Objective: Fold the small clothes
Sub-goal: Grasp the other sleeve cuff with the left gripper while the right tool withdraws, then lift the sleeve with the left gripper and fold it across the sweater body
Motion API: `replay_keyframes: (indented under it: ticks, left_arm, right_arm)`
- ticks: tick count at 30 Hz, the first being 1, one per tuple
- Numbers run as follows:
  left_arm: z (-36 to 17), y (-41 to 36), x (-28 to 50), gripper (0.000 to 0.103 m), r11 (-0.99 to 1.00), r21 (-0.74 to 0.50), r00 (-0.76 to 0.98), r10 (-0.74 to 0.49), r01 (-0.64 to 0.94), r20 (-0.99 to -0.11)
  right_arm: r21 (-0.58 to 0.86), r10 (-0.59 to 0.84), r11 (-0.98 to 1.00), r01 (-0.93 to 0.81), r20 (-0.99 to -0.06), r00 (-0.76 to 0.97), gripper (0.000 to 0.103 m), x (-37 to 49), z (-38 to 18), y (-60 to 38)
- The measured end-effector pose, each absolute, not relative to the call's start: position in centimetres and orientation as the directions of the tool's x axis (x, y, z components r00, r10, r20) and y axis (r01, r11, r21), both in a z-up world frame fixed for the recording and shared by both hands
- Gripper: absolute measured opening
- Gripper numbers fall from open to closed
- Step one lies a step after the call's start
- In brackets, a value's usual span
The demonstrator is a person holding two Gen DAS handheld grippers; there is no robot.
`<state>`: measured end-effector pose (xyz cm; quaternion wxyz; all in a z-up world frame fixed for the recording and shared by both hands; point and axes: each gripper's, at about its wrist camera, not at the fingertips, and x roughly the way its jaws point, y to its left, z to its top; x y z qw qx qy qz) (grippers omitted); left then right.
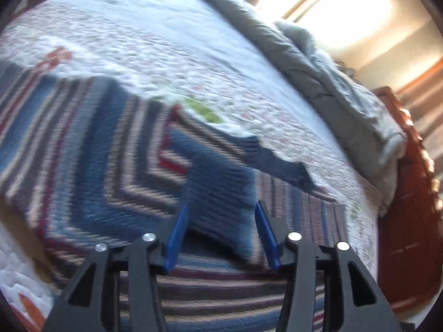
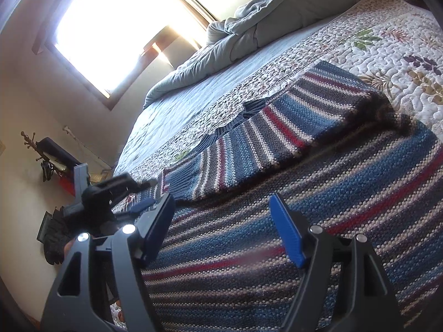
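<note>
A: Status? Where's the striped knit sweater?

B: Flat on the quilted bed, one sleeve folded across the body. Looks like mid-fold, sleeves stage.

A: Grippers?

B: Left hand-held gripper wide apart, holding nothing, low over a folded flap. Right hand-held gripper wide too, empty, over the body.

A: Next?

B: Probably pinch an edge on each side, then fold across. Left view is blurred, so the exact edge is unclear.

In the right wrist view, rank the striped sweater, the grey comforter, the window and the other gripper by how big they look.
1. Striped sweater, though nearness to the camera inflates it.
2. Window and grey comforter look about alike; not ranked.
3. Left gripper, smallest.
</note>
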<state>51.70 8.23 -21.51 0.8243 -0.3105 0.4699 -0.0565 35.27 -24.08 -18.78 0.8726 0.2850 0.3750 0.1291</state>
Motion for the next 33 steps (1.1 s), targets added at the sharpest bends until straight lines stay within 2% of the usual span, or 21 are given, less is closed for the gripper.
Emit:
replay_keyframes:
  ticks: [2, 5, 7, 9, 12, 13, 14, 16, 20, 24, 27, 28, 33]
  left_arm:
    - [-22.5, 7.5, 52.5, 0.054, 0.767, -0.617, 0.535, -0.451, -0.178, -0.715]
    - [-24.4, 8.0, 52.8, 0.053, 0.763, -0.604, 0.515, -0.431, -0.229, -0.741]
    - [-25.5, 9.4, 52.3, 0.048, 0.722, -0.648, 0.518, -0.469, -0.242, -0.716]
    - [-25.4, 10.3, 51.3, 0.047, 0.698, -0.674, 0.523, -0.491, -0.242, -0.697]
    - [-23.5, 12.8, 48.7, 0.065, 0.701, -0.674, 0.557, -0.472, -0.233, -0.684]
    - [-22.7, 14.1, 47.8, 0.076, 0.695, -0.684, 0.583, -0.467, -0.223, -0.665]
    - [-21.7, 16.5, 46.3, 0.084, 0.688, -0.692, 0.624, -0.445, -0.221, -0.642]
    - [-20.6, 20.8, 44.7, 0.089, 0.669, -0.701, 0.684, -0.393, -0.246, -0.615]
    - [-19.9, 34.0, 39.9, 0.090, 0.598, -0.695, 0.776, -0.184, -0.398, -0.603]
    - [-20.8, 45.2, 36.9, 0.090, 0.517, -0.666, 0.774, -0.011, -0.538, -0.633]
    - [-23.5, 50.8, 36.3, 0.090, 0.410, -0.693, 0.760, 0.002, -0.594, -0.650]
    - [-24.3, 51.7, 36.8, 0.090, 0.405, -0.669, 0.737, 0.019, -0.623, -0.676]
    - [-26.4, 52.7, 39.4, 0.090, 0.440, -0.639, 0.723, 0.033, -0.631, -0.690]
  right_arm:
    - [0.582, 0.433, 0.813, -0.017, -0.585, 0.685, 0.072, 35.2, -18.8, -24.0]
    - [0.572, 0.420, 0.820, -0.006, -0.594, 0.686, 0.072, 35.3, -19.0, -24.1]
    - [0.567, 0.413, 0.824, 0.000, -0.600, 0.685, 0.072, 35.3, -19.2, -24.1]
    - [0.561, 0.411, 0.828, 0.000, -0.607, 0.680, 0.073, 35.3, -19.3, -24.0]
    - [0.553, 0.417, 0.833, -0.011, -0.614, 0.670, 0.073, 35.3, -19.5, -23.2]
    - [0.546, 0.419, 0.837, -0.021, -0.616, 0.667, 0.073, 35.3, -19.6, -22.8]
    - [0.540, 0.421, 0.841, -0.031, -0.618, 0.664, 0.073, 35.2, -19.6, -22.4]
    - [0.530, 0.425, 0.847, -0.046, -0.622, 0.657, 0.073, 35.0, -19.6, -21.7]
    - [0.510, 0.419, 0.858, -0.064, -0.623, 0.661, 0.074, 34.8, -19.6, -21.0]
    - [0.486, 0.404, 0.871, -0.069, -0.629, 0.664, 0.076, 34.8, -19.9, -20.4]
    - [0.469, 0.398, 0.880, -0.075, -0.640, 0.657, 0.076, 34.9, -20.4, -19.8]
    - [0.463, 0.394, 0.883, -0.078, -0.642, 0.657, 0.076, 34.9, -20.5, -19.5]
    - [0.430, 0.383, 0.898, -0.097, -0.654, 0.652, 0.077, 34.9, -21.2, -18.1]
